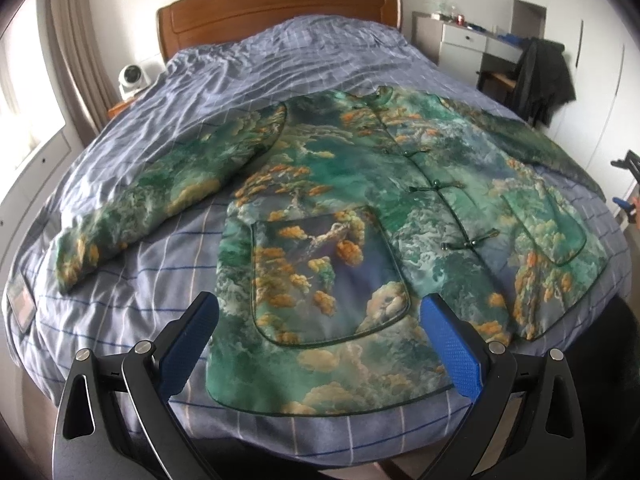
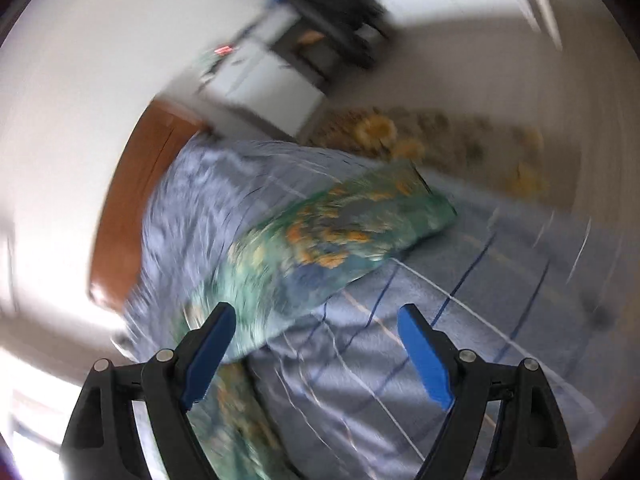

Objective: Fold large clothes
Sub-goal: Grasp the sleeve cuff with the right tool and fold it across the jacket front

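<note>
Green, orange-flecked fabric printed with clouds and trees makes up the jacket, which lies front up and spread flat on the bed, collar toward the far wooden headboard and hem at the near edge. Small knot buttons run down its middle, and a rounded patch pocket sits on each lower front panel. One sleeve stretches out to the left across the blue checked bedcover, its cuff near the left edge of the bed; the other reaches off to the right. In the left wrist view the left gripper hangs above the near hem with its blue pads set wide apart and nothing between them, the left pocket framed in the gap. The right wrist view is heavily blurred and tilted: the right gripper also stands wide with nothing clamped, over the bedcover just beside the right-hand sleeve, whose cuff points away from the camera. Whether either pad touches the cloth cannot be told through the blur. Beyond the bed on the far right stand a white desk and a chair draped with dark clothing, and a small white fan sits at the far left beside the headboard.
</note>
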Demonstrator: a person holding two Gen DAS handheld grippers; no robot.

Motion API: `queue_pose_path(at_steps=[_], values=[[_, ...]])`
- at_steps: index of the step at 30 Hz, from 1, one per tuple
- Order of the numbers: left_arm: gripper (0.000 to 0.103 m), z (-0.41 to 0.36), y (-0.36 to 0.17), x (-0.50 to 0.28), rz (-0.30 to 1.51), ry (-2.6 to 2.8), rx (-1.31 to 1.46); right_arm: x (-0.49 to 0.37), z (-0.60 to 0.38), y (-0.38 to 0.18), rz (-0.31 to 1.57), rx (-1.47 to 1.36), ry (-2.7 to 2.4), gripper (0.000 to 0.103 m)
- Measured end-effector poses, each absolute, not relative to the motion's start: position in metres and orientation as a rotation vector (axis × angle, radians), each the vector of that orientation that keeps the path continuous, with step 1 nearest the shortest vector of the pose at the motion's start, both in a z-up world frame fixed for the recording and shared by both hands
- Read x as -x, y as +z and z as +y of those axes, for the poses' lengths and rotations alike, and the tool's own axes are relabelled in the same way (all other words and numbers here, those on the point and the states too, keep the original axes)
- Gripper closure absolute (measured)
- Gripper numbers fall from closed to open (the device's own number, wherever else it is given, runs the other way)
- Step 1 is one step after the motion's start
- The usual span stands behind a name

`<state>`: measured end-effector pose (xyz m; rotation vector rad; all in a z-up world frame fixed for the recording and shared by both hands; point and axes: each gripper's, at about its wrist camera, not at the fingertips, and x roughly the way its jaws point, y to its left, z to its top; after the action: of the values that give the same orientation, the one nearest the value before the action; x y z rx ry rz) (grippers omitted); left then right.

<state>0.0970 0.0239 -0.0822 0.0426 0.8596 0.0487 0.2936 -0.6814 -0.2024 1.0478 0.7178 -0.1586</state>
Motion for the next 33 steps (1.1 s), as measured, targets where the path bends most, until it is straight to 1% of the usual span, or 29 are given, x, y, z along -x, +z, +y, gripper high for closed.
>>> queue_pose_path(at_steps=[2,7,8,9,11,13,15,18,20,23,26,29,32,33], values=[[0.002,0.022,-0.082,-0.100,0.862,0.052,-0.052,-0.309,-0.694,-0.230,0.708,-1.171,-0.156,0.018],[0.002,0.024,-0.083,-0.106,0.879,0.074,-0.051,-0.342,-0.703,-0.261,0.675,-1.224,-0.245,0.019],[0.002,0.024,-0.083,-0.107,0.883,0.078,-0.049,-0.345,-0.706,-0.264,0.663,-1.235,-0.268,0.021],[0.002,0.025,-0.084,-0.108,0.888,0.082,-0.048,-0.348,-0.710,-0.268,0.640,-1.251,-0.300,0.026],[0.002,0.026,-0.086,-0.109,0.894,0.087,-0.045,-0.356,-0.714,-0.274,0.635,-1.261,-0.340,0.041],[0.002,0.026,-0.088,-0.110,0.900,0.090,-0.043,-0.364,-0.715,-0.278,0.667,-1.234,-0.397,0.089],[0.002,0.026,-0.089,-0.109,0.899,0.084,-0.039,-0.367,-0.710,-0.265,0.638,-1.186,-0.415,0.092],[0.002,0.027,-0.092,-0.110,0.904,0.073,-0.030,-0.375,-0.684,-0.209,0.564,-0.971,-0.334,0.093],[0.002,0.027,-0.095,-0.111,0.908,0.059,-0.019,-0.383,-0.645,-0.158,0.536,-0.788,-0.224,0.094],[0.002,0.026,-0.096,-0.111,0.901,0.045,-0.002,-0.390,-0.577,-0.099,0.494,-0.596,-0.056,0.094],[0.002,0.026,-0.094,-0.105,0.884,0.037,0.016,-0.399,-0.494,-0.066,0.497,-0.424,0.100,0.094],[0.002,0.030,-0.092,-0.097,0.870,0.051,0.012,-0.414,-0.414,-0.068,0.552,-0.273,0.217,0.094],[0.002,0.043,-0.092,-0.088,0.867,0.085,0.021,-0.423,-0.357,-0.093,0.623,-0.196,0.276,0.094],[0.002,0.048,-0.092,-0.085,0.869,0.094,0.031,-0.429,-0.334,-0.110,0.663,-0.162,0.295,0.094]])
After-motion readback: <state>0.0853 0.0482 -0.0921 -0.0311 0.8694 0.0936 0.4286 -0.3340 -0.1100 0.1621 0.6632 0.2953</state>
